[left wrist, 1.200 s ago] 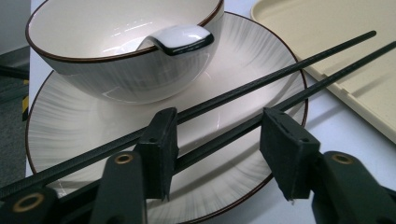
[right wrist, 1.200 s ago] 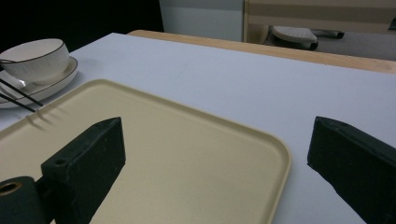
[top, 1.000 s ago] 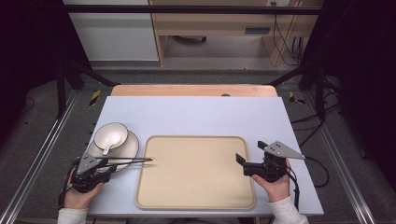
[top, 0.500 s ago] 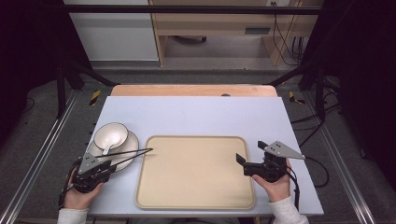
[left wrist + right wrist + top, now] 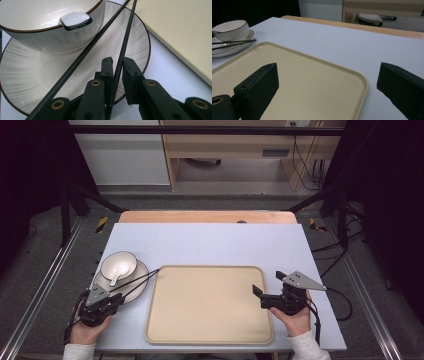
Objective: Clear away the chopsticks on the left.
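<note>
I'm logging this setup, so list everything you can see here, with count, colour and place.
bowl: one, white with dark rim, on the plate, table's left
spoon: one, white, in the bowl
plate: one, white, dark rim, left of the tray
chopsticks: two, black, over the plate
tray: one, beige, table's centre
table: one, pale grey top
left gripper: black, jaws shut on the chopsticks
right gripper: black, jaws open over the tray's right edge

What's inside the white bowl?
A white spoon sits in the bowl, its handle end resting over the rim toward the left gripper. The bowl's bottom looks bare in the high view, though the spoon covers part.
</note>
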